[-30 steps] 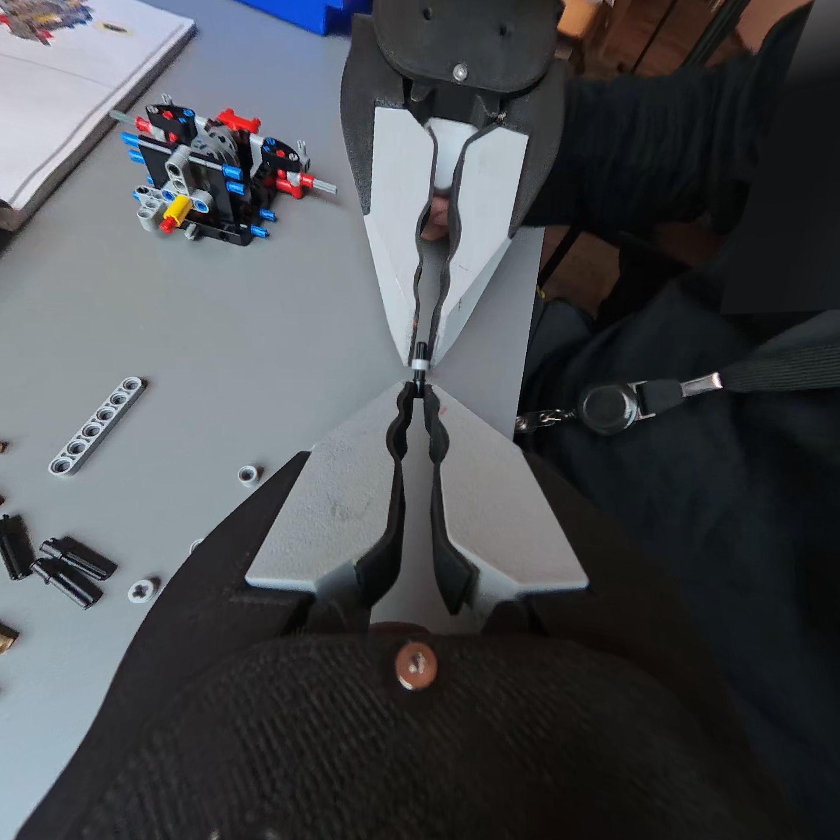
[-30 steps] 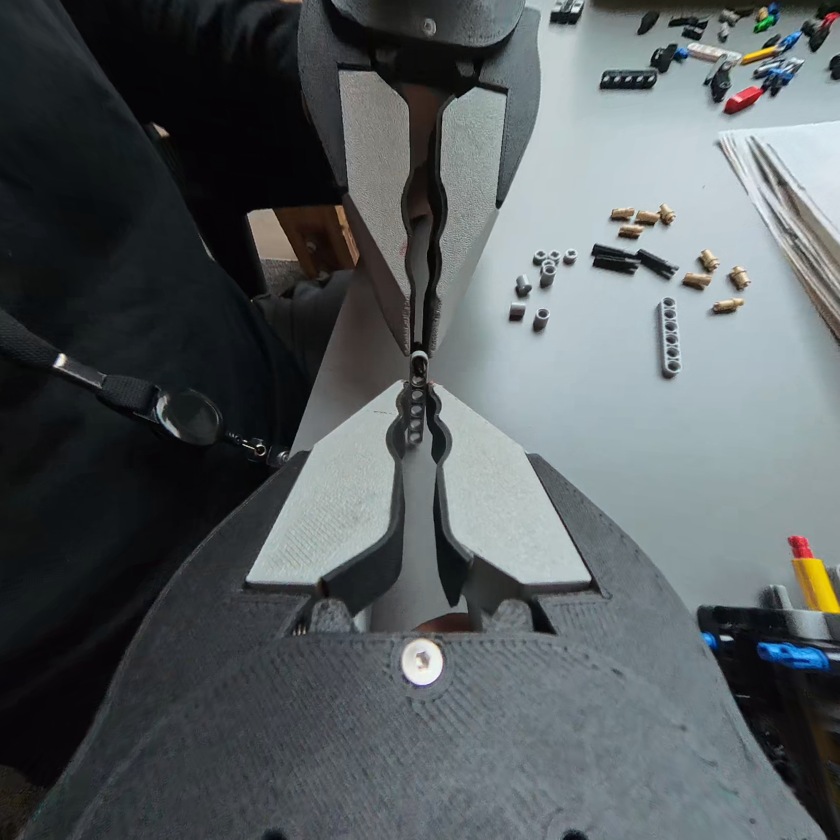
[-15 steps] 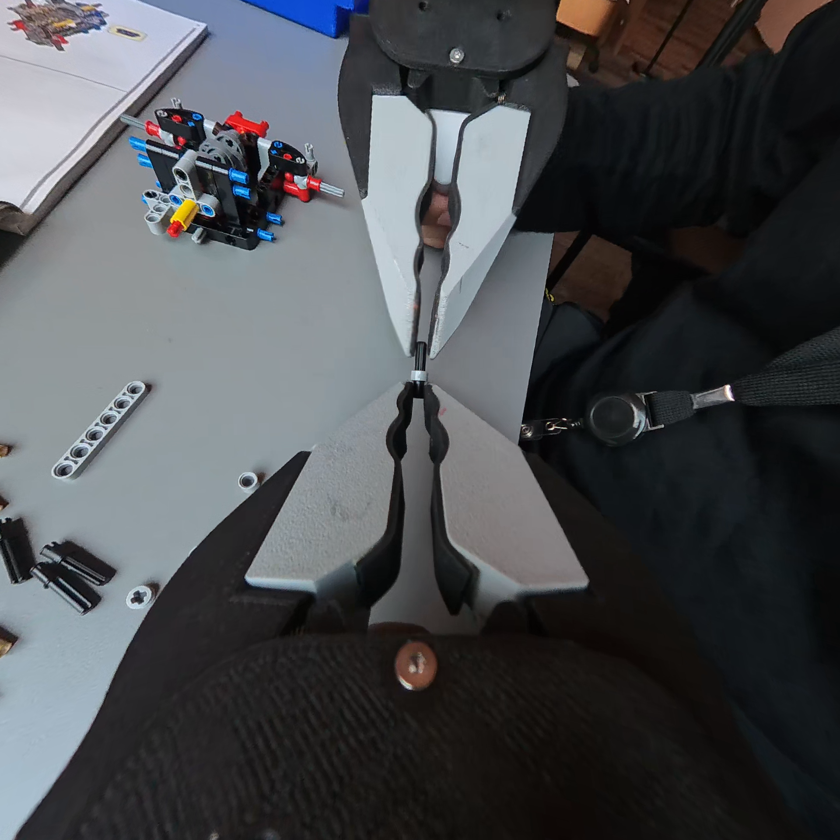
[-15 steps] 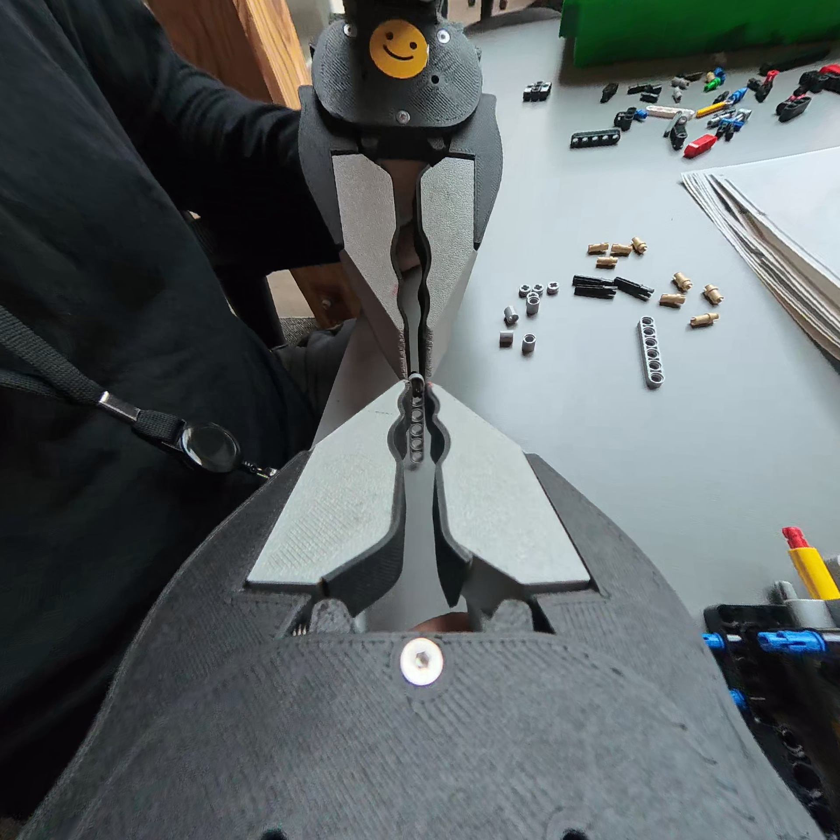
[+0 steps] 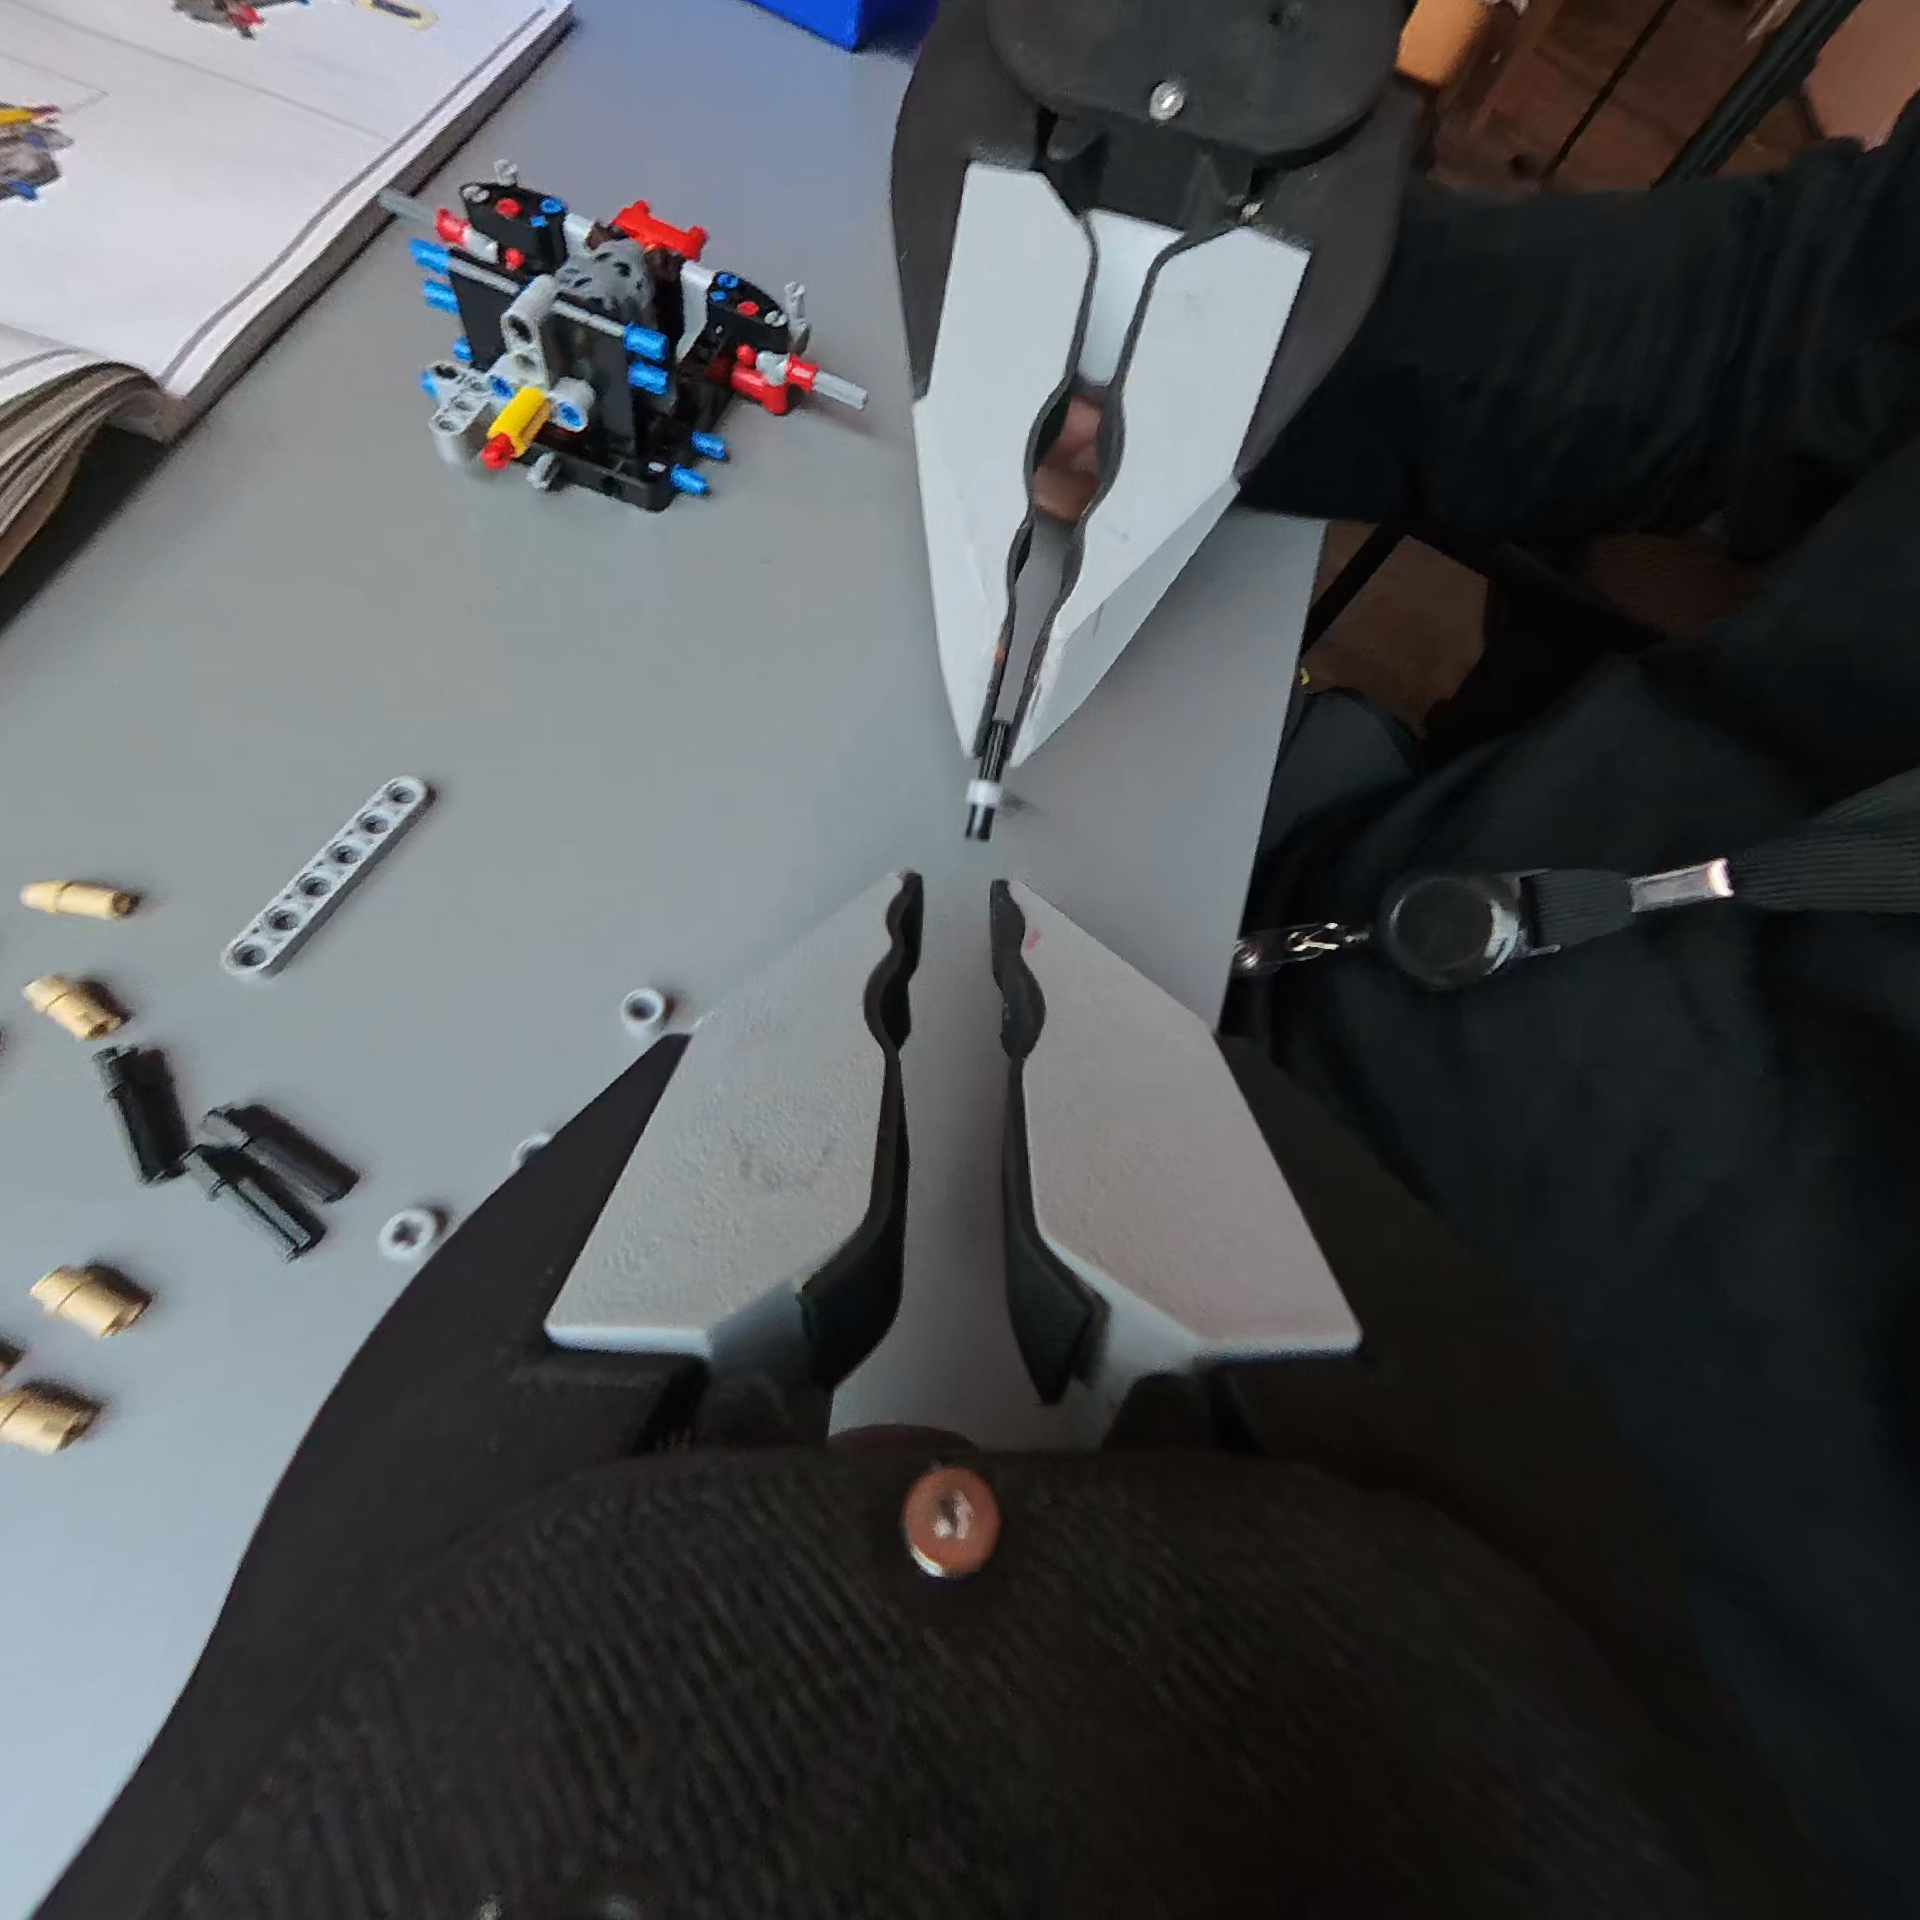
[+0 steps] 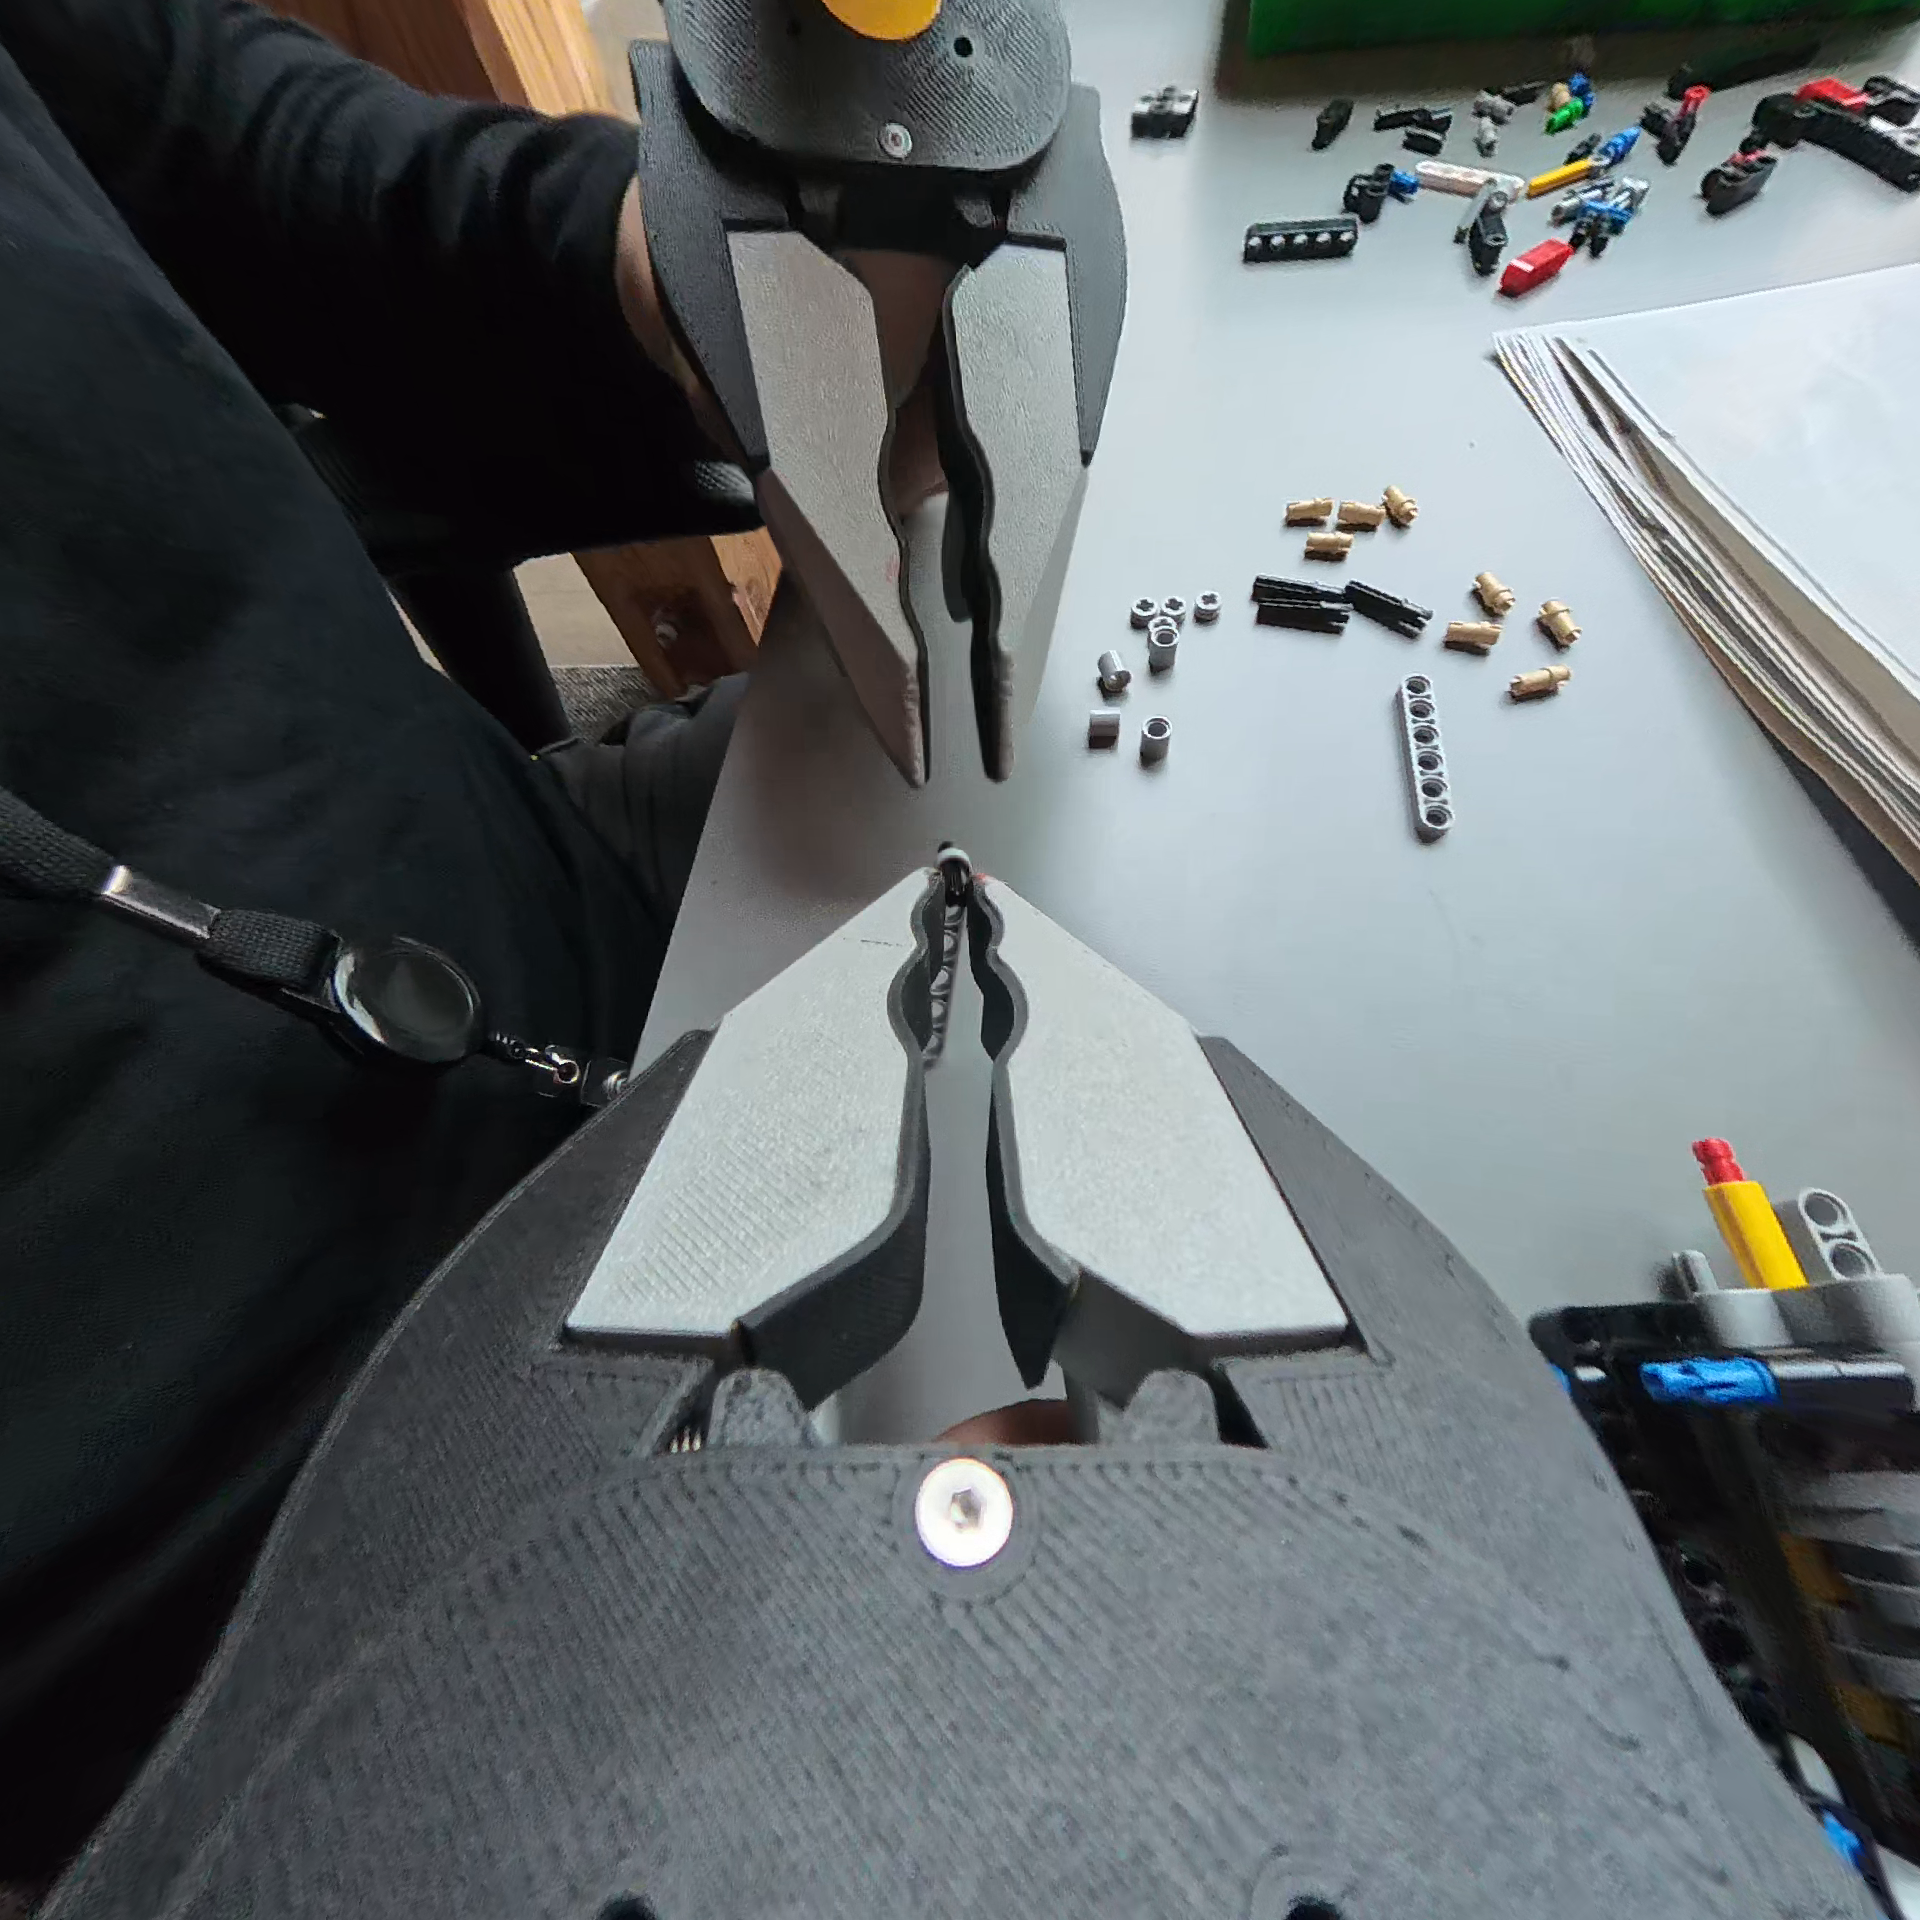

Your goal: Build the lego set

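My right gripper [image 6: 951, 883] is shut on a thin grey holed beam [image 6: 940, 987], with a black pin and a pale ring [image 6: 951, 857] sticking out past its tips. In the left wrist view the right gripper [image 5: 992, 743] comes down from the top, and the pin with its ring [image 5: 982, 805] shows at its tips. My left gripper [image 5: 951, 888] is open and empty, a short gap back from the pin, tip to tip with the right one. It also shows in the right wrist view [image 6: 956, 774]. The partly built model [image 5: 603, 343] stands on the grey table [image 5: 623, 675].
A loose grey beam [image 5: 327, 878], black pins [image 5: 260, 1164], tan pins [image 5: 78, 1003] and grey bushes [image 6: 1158, 644] lie on the table. An open instruction booklet [image 5: 208, 156] lies at the far left. More loose parts [image 6: 1538, 197] lie farther off. The table edge [image 5: 1262, 831] and a person in black are close by. Both grippers' tips are close together, under 4 cm apart.
My left gripper has opened, let go of the pin and drawn back a little. The pin and ring stay on the beam in the right gripper.
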A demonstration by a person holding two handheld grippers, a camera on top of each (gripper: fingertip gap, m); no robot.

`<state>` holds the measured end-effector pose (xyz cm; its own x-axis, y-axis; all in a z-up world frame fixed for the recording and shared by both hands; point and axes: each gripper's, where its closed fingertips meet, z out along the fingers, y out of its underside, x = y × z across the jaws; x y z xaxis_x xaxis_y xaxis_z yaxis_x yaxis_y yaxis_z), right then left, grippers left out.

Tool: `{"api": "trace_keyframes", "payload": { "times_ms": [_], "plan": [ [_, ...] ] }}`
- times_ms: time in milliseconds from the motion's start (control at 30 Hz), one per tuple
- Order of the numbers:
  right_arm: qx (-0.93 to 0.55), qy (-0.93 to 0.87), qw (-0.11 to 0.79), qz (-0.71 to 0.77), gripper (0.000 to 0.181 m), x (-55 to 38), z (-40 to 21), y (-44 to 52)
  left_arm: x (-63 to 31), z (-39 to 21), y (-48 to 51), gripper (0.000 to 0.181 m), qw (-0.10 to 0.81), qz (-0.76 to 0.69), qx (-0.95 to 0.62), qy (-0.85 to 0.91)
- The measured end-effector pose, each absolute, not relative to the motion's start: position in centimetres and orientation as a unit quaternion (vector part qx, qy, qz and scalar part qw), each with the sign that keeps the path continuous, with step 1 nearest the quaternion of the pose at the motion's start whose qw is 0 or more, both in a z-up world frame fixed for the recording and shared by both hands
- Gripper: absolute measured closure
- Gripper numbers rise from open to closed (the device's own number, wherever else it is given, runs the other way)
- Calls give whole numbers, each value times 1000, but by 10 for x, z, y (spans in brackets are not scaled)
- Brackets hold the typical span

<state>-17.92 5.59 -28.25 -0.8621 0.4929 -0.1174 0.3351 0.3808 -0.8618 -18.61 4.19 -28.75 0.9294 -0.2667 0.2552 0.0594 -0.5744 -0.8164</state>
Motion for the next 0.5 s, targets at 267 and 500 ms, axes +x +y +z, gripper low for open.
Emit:
{"api": "trace_keyframes", "payload": {
  "times_ms": [267, 500],
  "plan": [
    [-281, -816, 90, 497, 181, -190, -282, 65, -264, -289, 17, 172, 437, -76, -895, -34],
    [-289, -816, 96, 491, 181, -194, -286, 67, -300, -302, 20, 169, 372, -49, -924, -80]
  ]
}}
